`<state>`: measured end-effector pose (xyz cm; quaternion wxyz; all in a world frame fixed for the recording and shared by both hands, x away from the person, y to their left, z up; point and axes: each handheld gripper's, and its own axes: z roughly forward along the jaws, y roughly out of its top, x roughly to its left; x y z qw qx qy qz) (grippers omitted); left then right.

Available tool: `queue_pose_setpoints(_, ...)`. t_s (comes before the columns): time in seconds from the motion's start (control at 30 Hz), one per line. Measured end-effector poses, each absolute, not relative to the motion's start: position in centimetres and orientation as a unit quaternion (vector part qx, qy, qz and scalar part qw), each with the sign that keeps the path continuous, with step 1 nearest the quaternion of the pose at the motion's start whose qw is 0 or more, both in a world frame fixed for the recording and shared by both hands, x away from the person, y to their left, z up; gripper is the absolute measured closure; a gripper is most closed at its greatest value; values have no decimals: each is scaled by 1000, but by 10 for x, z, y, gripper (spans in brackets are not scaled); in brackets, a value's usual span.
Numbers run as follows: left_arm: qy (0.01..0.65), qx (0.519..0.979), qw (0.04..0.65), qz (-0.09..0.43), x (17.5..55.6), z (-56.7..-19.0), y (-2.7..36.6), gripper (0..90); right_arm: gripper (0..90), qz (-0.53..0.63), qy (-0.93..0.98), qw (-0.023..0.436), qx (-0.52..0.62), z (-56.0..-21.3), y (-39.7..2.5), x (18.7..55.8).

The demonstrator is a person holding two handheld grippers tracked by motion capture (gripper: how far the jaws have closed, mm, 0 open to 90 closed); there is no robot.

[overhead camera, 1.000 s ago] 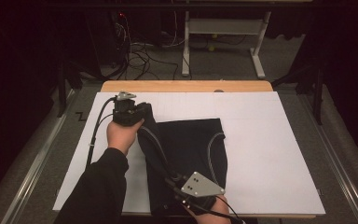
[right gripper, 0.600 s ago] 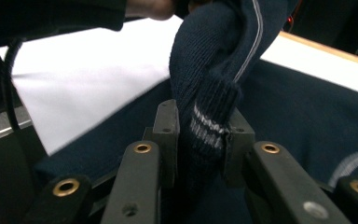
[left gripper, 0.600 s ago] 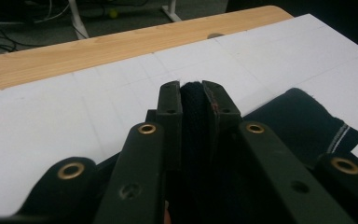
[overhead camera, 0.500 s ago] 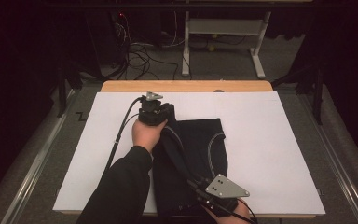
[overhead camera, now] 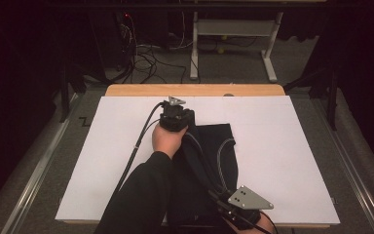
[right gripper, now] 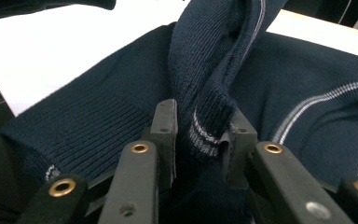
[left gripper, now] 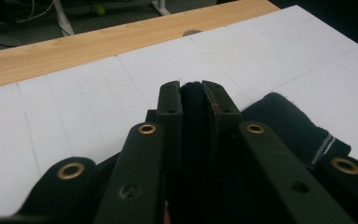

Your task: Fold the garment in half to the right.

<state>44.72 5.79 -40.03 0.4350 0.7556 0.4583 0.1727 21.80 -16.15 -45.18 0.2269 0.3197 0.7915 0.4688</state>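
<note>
- On the white board (overhead camera: 282, 146), the left gripper (left gripper: 193, 100) clamps the dark sweater (overhead camera: 214, 146); the right gripper (right gripper: 200, 135) pinches its ribbed cuff (right gripper: 205, 121).
- Keep both grips firm; carry the fold flat, edges aligned, without dragging.

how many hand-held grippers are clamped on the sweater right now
2. The left hand-held gripper pinches the dark sweater at its far edge; the right hand-held gripper grips a ribbed, striped fold at the near edge.
</note>
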Motion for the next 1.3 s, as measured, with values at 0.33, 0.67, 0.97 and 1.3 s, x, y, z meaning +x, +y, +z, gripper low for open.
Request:
queue_pose_setpoints(0.33,453,754,451,153,451,-406,32,748,737,459,789,234,334,-452,-177,211)
queue_pose_setpoints(0.67,439,770,443,136,457,-414,0,722,711,451,785,223,361,-455,-197,206)
queue_pose_setpoints(0.97,431,771,449,138,457,-417,-9,418,527,461,765,247,375,-450,-210,203)
queue_pose_setpoints(1.3,406,779,458,138,446,-410,5,276,516,472,756,253,376,-446,-213,203)
